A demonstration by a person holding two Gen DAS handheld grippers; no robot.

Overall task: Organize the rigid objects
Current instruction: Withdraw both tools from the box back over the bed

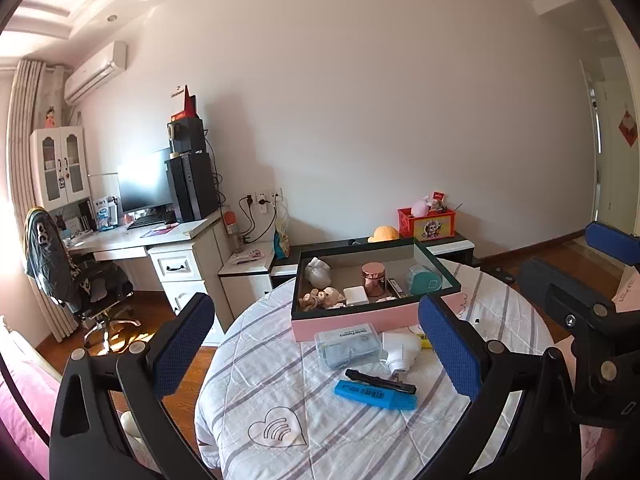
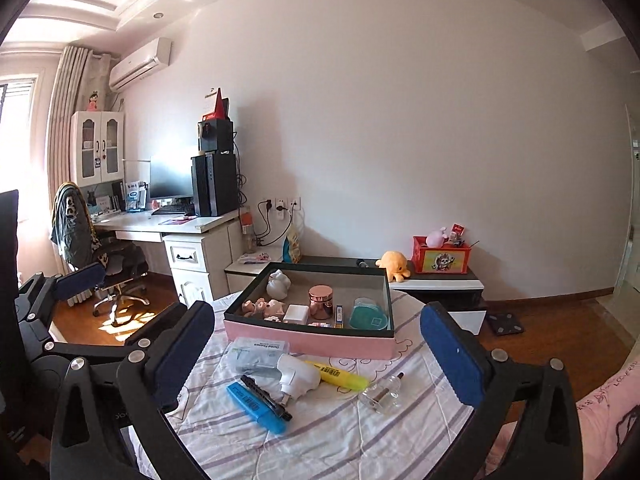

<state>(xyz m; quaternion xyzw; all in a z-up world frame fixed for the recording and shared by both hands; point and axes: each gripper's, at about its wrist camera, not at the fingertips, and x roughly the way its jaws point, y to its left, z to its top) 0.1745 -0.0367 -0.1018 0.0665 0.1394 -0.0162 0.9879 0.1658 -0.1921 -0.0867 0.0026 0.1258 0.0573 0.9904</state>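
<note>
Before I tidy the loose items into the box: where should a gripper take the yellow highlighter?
Grip the yellow highlighter mid-barrel from above, jaws across its narrow width. It lies flat, one end near the white plug and the other near the glass bottle.

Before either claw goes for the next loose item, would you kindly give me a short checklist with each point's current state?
1. Left claw open and empty: ok.
2. Right claw open and empty: ok.
3. Pink box has free floor space between the rose-gold jar and the white figurine: ok.
4. Blue highlighter free to lift alone: not ok, black pen lies across it.
5. Glass bottle lies clear of the yellow highlighter: cannot tell.
6. Claws clear of each other: ok.
</note>
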